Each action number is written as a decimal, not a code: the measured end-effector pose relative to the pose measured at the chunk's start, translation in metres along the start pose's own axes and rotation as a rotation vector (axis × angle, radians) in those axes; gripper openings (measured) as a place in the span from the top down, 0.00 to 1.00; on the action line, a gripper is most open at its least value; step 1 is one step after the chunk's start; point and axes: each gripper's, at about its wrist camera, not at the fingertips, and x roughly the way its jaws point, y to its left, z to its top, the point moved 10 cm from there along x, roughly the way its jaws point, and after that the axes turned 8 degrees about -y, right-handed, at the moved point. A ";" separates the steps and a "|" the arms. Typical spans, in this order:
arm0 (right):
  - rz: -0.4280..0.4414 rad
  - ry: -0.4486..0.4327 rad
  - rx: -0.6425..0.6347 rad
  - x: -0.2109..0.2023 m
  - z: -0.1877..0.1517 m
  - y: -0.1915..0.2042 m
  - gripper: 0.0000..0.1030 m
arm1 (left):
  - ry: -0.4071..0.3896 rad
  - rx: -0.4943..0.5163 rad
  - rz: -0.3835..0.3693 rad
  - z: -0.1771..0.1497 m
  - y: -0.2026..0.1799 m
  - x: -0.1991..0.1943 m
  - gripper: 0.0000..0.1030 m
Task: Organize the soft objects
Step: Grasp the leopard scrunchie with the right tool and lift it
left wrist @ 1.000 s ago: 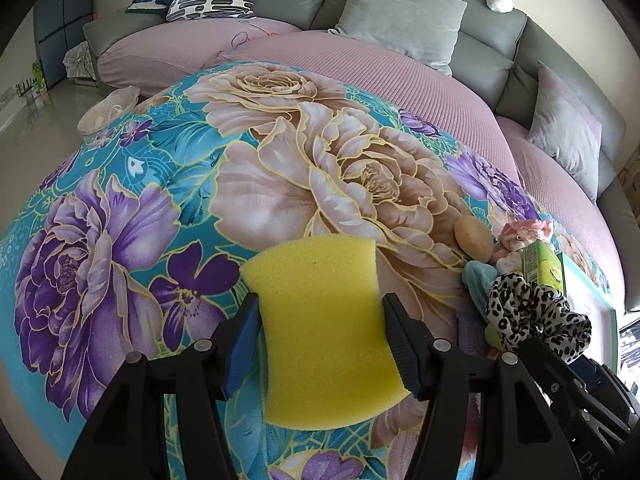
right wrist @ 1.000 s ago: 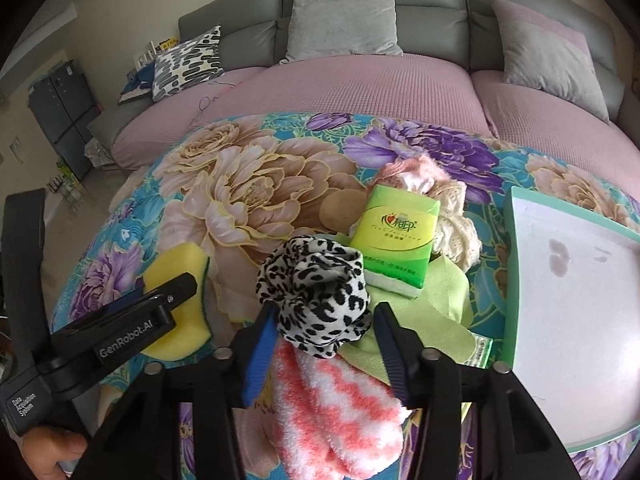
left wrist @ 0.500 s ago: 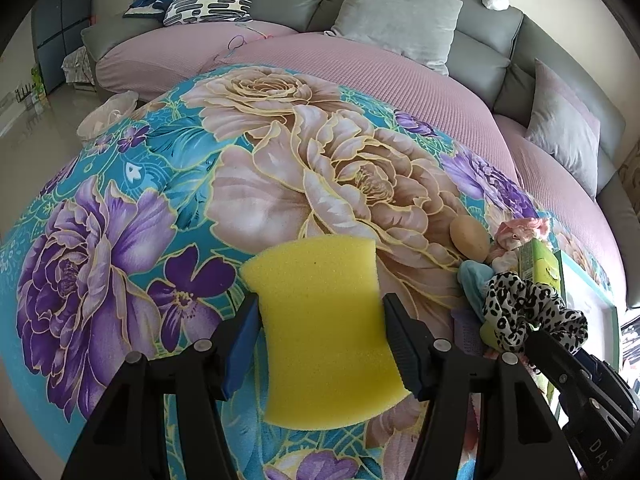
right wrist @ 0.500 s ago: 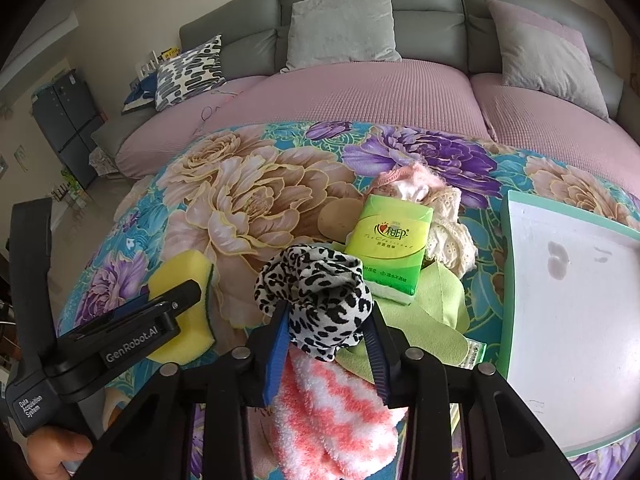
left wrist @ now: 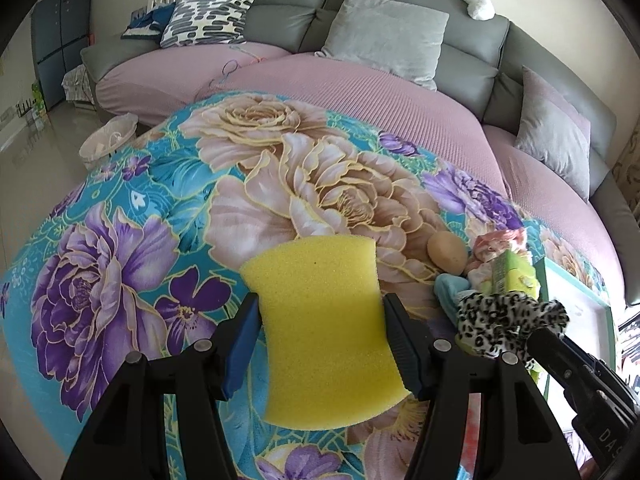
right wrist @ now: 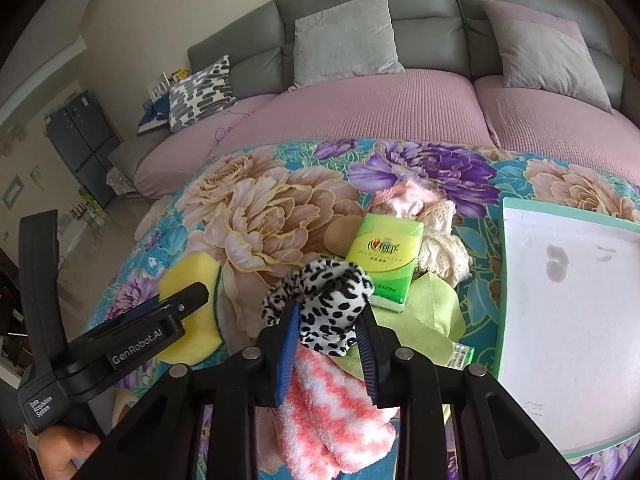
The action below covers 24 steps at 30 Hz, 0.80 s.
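My left gripper [left wrist: 320, 300] is shut on a yellow sponge [left wrist: 320, 360], held a little above the floral blanket [left wrist: 120, 248]. My right gripper [right wrist: 328, 312] is closing, and its pads press on a leopard-print cloth [right wrist: 324, 284] above the pile. Under it lie a pink-and-white fuzzy sock [right wrist: 332, 408], a lime green cloth [right wrist: 432, 308] and a green tissue pack [right wrist: 382, 256]. In the right wrist view the sponge [right wrist: 192, 272] shows at the left. The left wrist view shows the leopard-print cloth [left wrist: 504, 320] at the right.
A white tray with a green rim [right wrist: 503, 280] lies right of the pile. A cream lace cloth [right wrist: 440, 256], a pink cloth [right wrist: 408, 200] and a tan round pad [right wrist: 336, 236] sit behind the tissue pack. A grey sofa with cushions [right wrist: 340, 40] stands behind; a white bin [left wrist: 108, 144] is on the floor.
The right jaws have drawn in onto the leopard-print cloth and bunched it. Both grippers have risen slightly; the sponge stays gripped.
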 end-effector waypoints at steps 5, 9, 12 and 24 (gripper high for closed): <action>-0.030 0.014 -0.014 -0.001 -0.002 -0.008 0.71 | -0.017 0.024 -0.004 0.003 -0.011 -0.006 0.39; -0.030 0.019 -0.026 0.000 -0.005 -0.009 0.70 | -0.016 0.032 -0.002 0.002 -0.015 -0.006 0.39; -0.005 0.010 -0.009 -0.002 -0.006 -0.008 0.70 | -0.014 0.035 -0.001 0.002 -0.015 -0.005 0.39; -0.019 0.017 0.004 0.006 -0.014 -0.007 0.54 | -0.007 0.013 -0.011 0.000 -0.011 -0.003 0.39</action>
